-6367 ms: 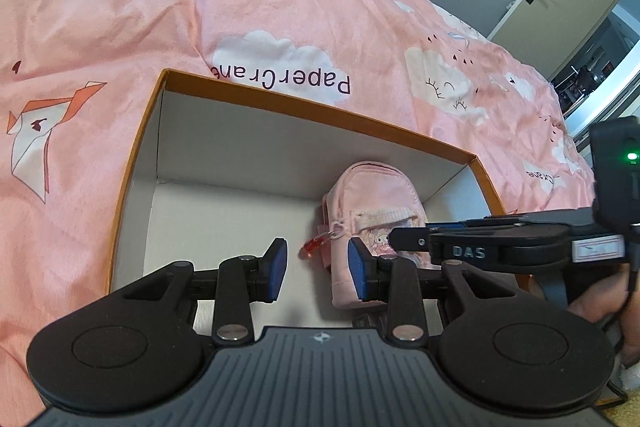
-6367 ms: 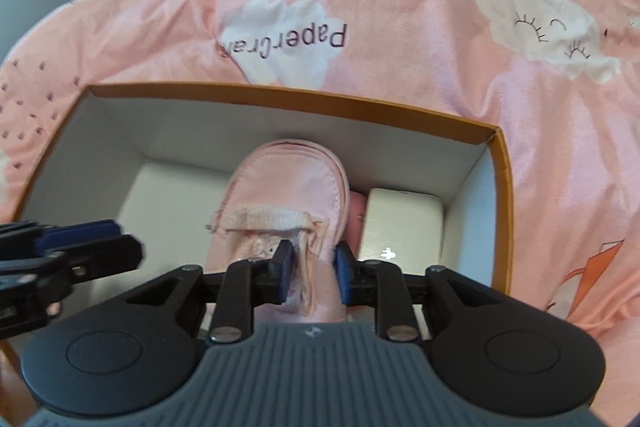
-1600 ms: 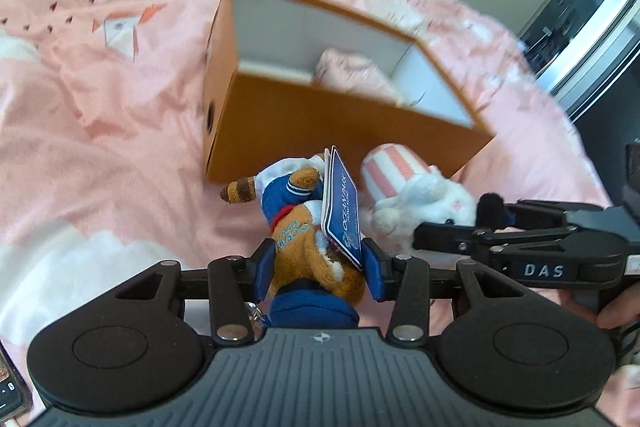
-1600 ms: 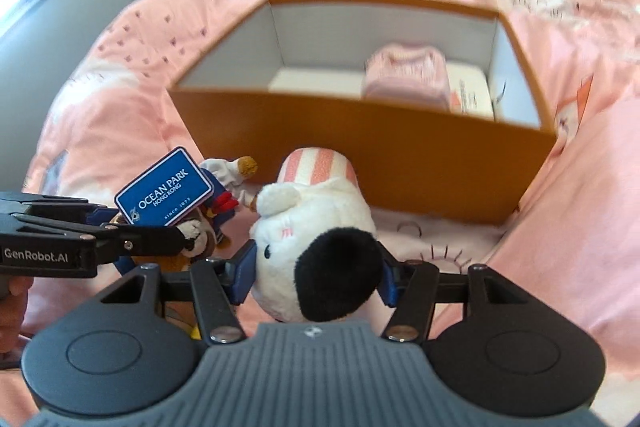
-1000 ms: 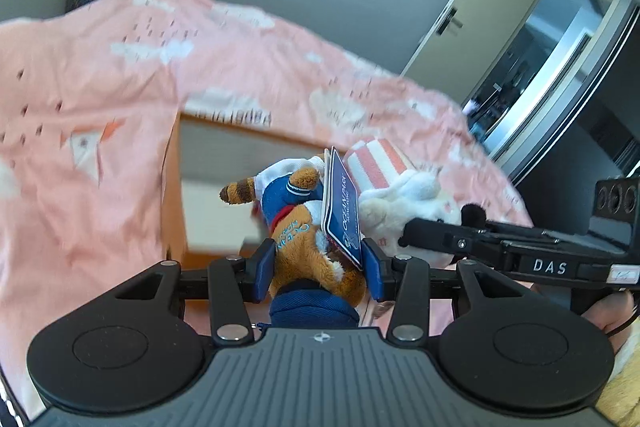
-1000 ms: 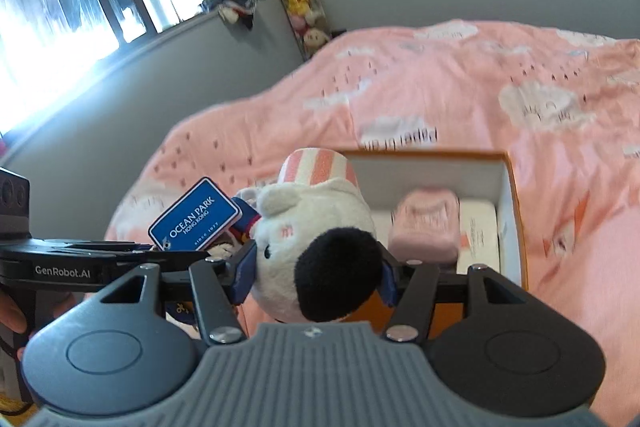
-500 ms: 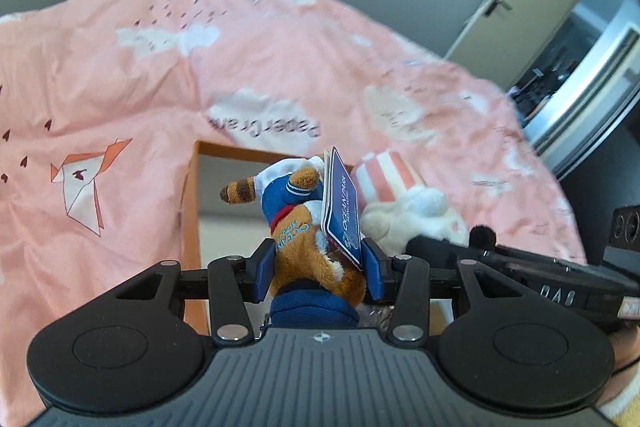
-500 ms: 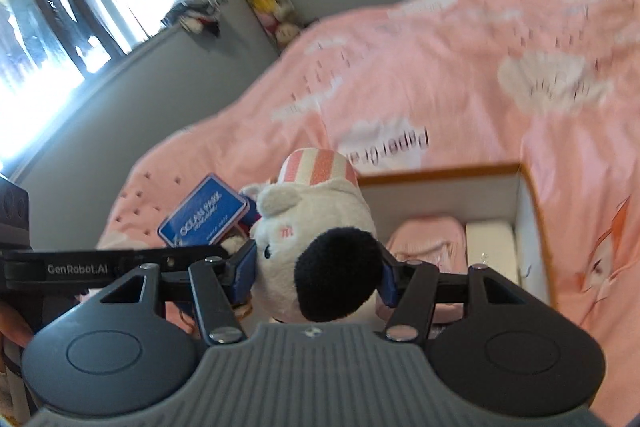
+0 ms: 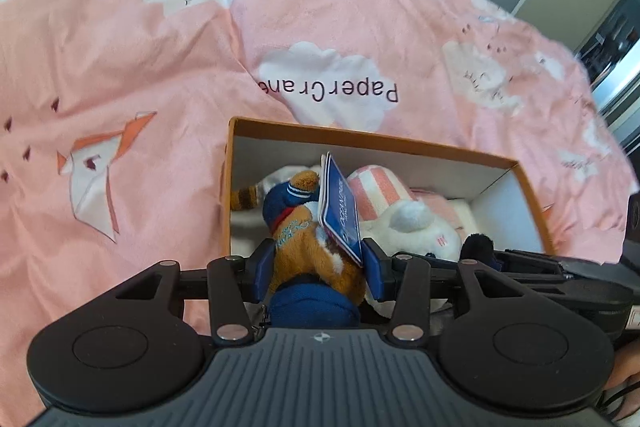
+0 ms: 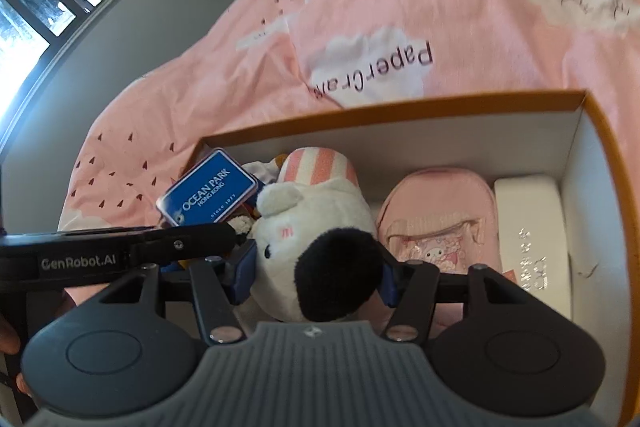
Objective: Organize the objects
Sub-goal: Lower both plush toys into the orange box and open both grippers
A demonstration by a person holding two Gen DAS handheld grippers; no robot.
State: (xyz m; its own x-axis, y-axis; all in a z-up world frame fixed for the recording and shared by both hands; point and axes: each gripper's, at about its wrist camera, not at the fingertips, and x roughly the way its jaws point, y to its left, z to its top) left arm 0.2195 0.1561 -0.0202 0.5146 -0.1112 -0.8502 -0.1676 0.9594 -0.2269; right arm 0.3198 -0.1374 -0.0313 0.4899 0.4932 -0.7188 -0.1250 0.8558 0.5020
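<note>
The left tongs (image 9: 318, 267) pinch a brown plush toy (image 9: 304, 243) in blue clothes, its blue tag (image 9: 340, 217) standing up beside one pad. The right tongs (image 10: 314, 277) pinch a white plush toy (image 10: 316, 227) with a pink striped cap. Both toys hang over the left half of the orange box (image 10: 404, 115) on the pink bedspread (image 9: 120, 67); a pink pouch (image 10: 438, 223) and a white case (image 10: 532, 227) already fill the right half. How near the toys are to the box floor is hard to judge. The step seems to be lowering them in: each should sink into the free left half, side by side, before the pads let go, keeping clear of the pouch.
</note>
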